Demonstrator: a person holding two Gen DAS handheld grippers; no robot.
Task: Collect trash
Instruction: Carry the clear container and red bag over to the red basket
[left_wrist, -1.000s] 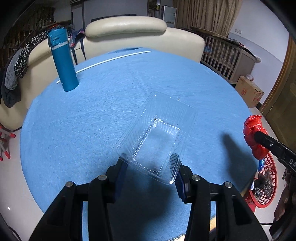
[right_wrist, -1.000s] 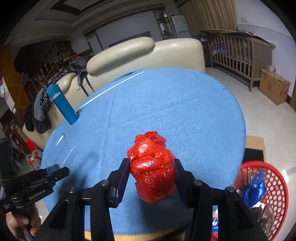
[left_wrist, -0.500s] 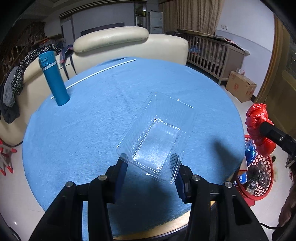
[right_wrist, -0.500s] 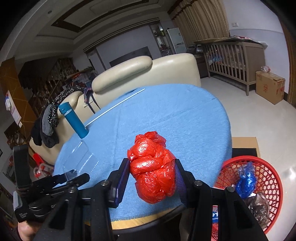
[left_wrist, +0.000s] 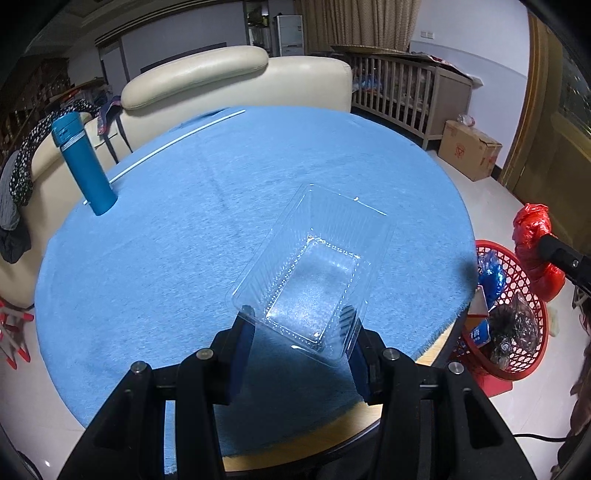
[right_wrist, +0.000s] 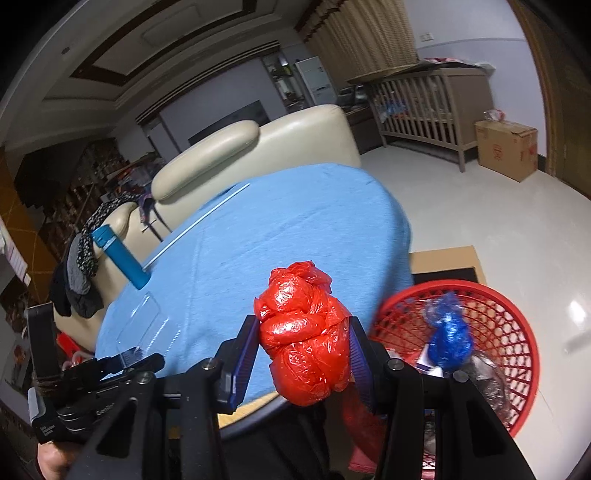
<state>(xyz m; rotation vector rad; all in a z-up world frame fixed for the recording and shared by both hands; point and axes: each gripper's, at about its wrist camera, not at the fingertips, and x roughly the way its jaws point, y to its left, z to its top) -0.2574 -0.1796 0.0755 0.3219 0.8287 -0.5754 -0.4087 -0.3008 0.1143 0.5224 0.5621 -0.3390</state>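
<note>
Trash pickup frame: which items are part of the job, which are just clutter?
Job:
- crumpled red plastic bag, held in right gripper
- clear plastic tray, held in left gripper
- red mesh basket on the floor, trash already inside

Lying about:
- tall blue flask
- thin white rod
- cardboard box

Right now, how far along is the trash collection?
Done: blue bag and other scraps already lie in the red basket. In hand: right gripper holds the red bag beside the basket; left gripper holds the clear tray above the table. Left: drop both in.
</note>
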